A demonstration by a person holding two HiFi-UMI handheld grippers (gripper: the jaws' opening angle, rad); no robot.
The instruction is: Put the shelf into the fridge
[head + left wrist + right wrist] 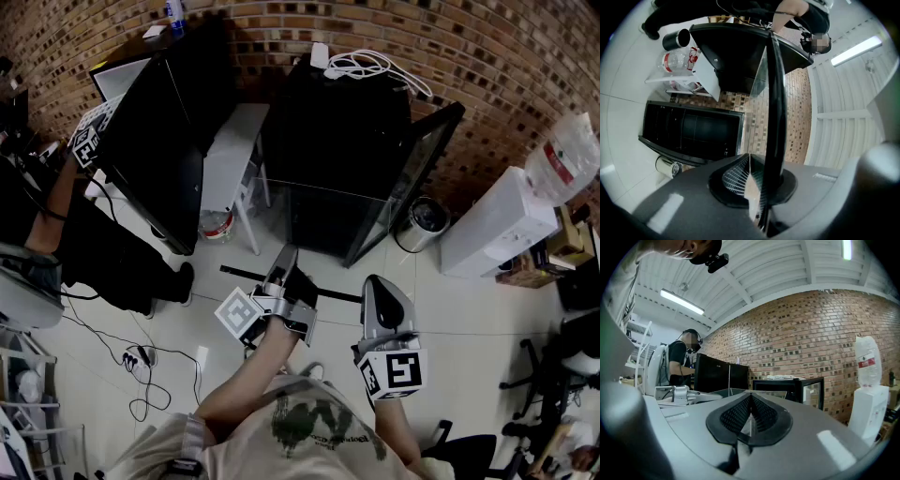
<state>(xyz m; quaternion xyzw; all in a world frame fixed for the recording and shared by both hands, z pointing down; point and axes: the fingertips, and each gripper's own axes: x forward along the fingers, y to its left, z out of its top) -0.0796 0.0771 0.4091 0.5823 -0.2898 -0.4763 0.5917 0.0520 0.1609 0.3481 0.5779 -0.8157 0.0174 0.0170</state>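
Note:
The shelf is a clear glass pane with a black front trim (336,296), held level above the floor in front of the small black fridge (337,141). The fridge's glass door (417,169) stands open to the right. My left gripper (284,264) is shut on the trim, which runs straight up from the pads as a dark bar (774,93) in the left gripper view (752,187). My right gripper (373,283) is beside the trim's right end, shut, with nothing seen between its pads (750,420). The pane (740,391) and fridge (787,384) lie ahead of it.
A tall black cabinet (159,141) and a white stool (230,150) stand left of the fridge. A metal bin (427,216) and a white water dispenser (497,220) are on its right. A person (94,244) sits at far left. Cables (141,361) lie on the floor.

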